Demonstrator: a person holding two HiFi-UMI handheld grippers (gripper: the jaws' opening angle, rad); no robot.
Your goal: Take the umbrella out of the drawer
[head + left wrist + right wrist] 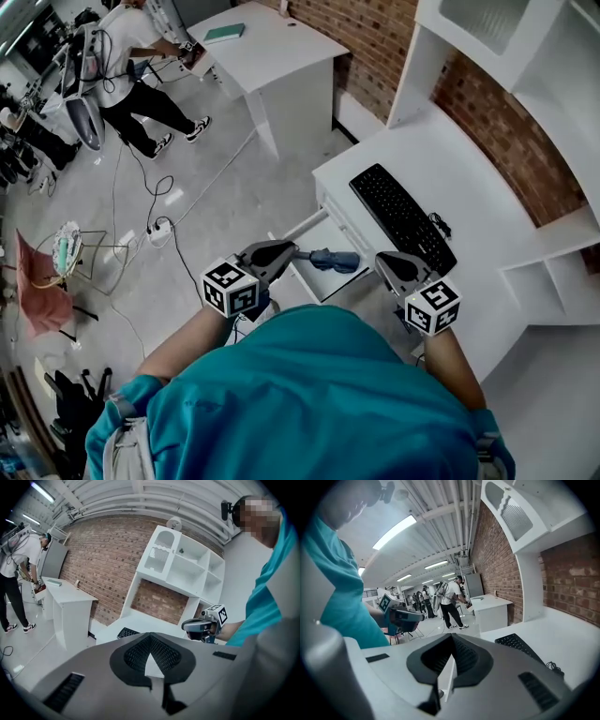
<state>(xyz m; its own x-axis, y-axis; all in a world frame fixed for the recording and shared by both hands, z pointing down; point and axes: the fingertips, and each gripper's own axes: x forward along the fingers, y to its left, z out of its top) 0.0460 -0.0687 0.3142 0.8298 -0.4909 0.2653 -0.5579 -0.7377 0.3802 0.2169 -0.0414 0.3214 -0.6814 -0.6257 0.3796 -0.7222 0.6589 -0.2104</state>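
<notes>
Two grippers, one umbrella, and the main step yet to come: you hold the left gripper (292, 249) and the right gripper (386, 262) out over the pulled-out drawer (319, 279) of the white desk (450, 155). Each gripper's own view shows its jaws pressed together with nothing between them. The opening of the drawer looks done. The blue folded umbrella (334, 261) lies inside it, between your two grippers as seen from the head view and below the black keyboard (403, 217). The left gripper's tip is just beside one end of the umbrella, though contact cannot be judged from above. What is left, by these pictures, is nearly everything: part a pair of jaws, take hold of the umbrella, and lift it clear of the drawer.
</notes>
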